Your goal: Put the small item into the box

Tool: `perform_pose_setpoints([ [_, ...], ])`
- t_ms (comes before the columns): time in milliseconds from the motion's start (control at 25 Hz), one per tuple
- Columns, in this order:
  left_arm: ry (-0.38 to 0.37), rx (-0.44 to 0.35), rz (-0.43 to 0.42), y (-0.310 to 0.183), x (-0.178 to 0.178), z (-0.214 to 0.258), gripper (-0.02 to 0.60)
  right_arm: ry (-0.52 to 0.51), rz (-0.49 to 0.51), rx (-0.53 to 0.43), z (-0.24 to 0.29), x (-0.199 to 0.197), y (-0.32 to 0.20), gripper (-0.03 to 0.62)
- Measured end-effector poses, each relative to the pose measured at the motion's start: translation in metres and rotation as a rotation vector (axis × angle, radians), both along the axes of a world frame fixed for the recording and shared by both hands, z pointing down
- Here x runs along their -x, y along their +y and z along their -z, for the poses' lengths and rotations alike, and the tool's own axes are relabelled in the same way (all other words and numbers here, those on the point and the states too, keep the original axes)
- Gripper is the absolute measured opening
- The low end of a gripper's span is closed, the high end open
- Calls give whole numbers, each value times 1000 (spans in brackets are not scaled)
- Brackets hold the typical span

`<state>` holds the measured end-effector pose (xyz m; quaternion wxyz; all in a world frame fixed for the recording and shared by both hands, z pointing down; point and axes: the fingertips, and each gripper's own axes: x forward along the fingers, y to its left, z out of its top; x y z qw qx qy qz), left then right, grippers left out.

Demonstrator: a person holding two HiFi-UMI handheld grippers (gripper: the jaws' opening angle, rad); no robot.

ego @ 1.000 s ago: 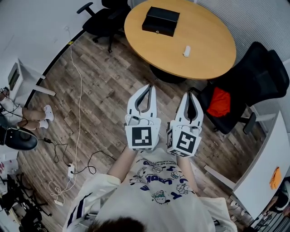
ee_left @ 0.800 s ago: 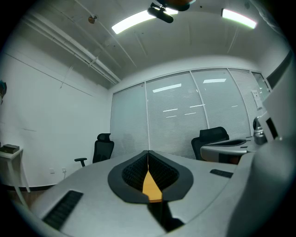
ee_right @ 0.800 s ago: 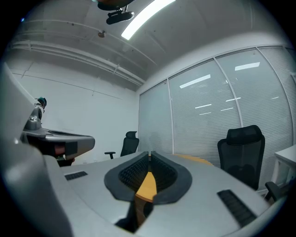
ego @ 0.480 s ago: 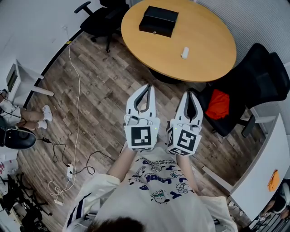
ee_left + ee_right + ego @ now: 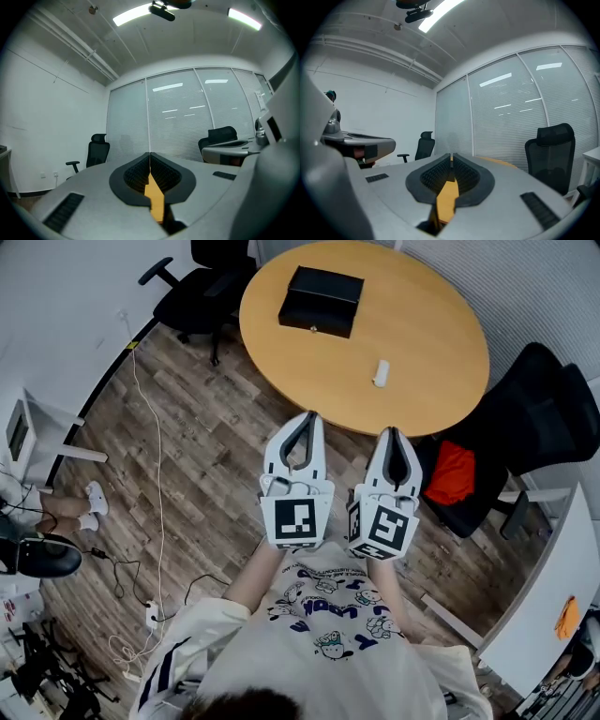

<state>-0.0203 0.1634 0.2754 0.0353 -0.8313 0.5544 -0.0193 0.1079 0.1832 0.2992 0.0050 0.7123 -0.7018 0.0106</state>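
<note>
From the head view we see our left gripper (image 5: 306,418) and right gripper (image 5: 392,432) side by side, just short of the round table's (image 5: 450,343) near edge. The small white item (image 5: 381,373) lies on it beyond the right one, and the closed black box (image 5: 322,301) sits at the far left. Only the gripper views show both jaw pairs pressed together, empty, facing glass blinds (image 5: 178,117).
</note>
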Motion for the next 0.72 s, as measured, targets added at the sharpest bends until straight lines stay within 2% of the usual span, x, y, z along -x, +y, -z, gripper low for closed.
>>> perform_pose_setpoints([
  [480,11,1,-69,-106,-5,7,15,20,-57,18,4,0,-100,37],
  [720,2,19,-98,-146,-10,-4,15,-9,-91,42,-8,-9,-139,37],
])
